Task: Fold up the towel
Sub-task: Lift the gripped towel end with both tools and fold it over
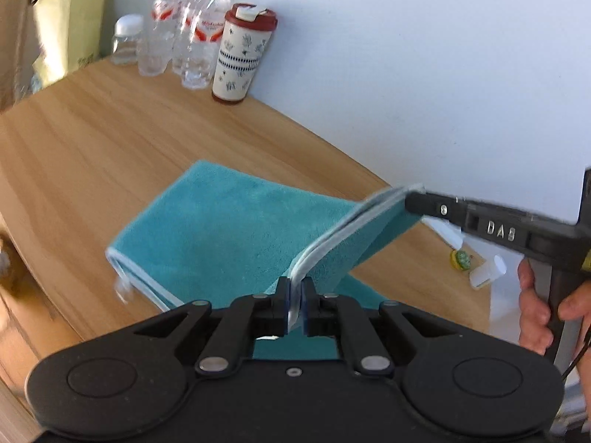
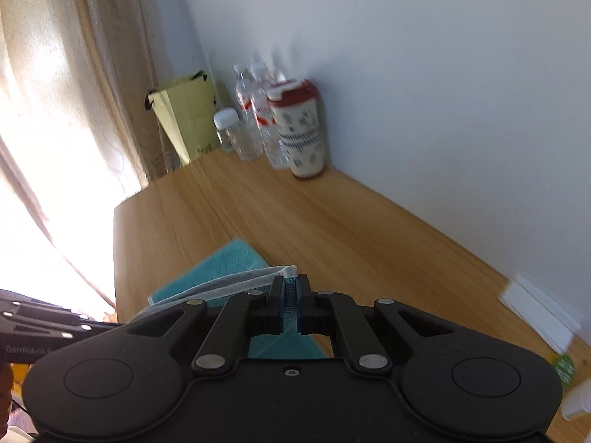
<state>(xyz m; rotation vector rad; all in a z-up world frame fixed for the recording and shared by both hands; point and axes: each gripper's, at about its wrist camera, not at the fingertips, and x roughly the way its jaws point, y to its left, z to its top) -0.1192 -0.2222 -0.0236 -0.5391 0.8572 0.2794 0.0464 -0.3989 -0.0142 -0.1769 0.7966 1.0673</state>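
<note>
A teal towel [image 1: 229,229] with a pale trim lies on the wooden table [image 1: 92,140], its right end lifted off the surface. My left gripper [image 1: 295,288] is shut on the near corner of the raised trimmed edge. My right gripper [image 1: 410,201] comes in from the right and pinches the far corner of that same edge, with a hand [image 1: 535,306] on its handle. In the right wrist view, my right gripper [image 2: 290,284] is shut on the towel [image 2: 225,262] trim, and the left gripper's body [image 2: 44,325] shows at the lower left.
Several clear water bottles [image 1: 184,37], a small jar [image 1: 127,38] and a cream tumbler with a red lid [image 1: 242,55] stand at the far wall, beside a pale yellow bag [image 1: 70,22]. White papers [image 2: 539,310] and a small yellow-green object [image 1: 461,259] lie at the right.
</note>
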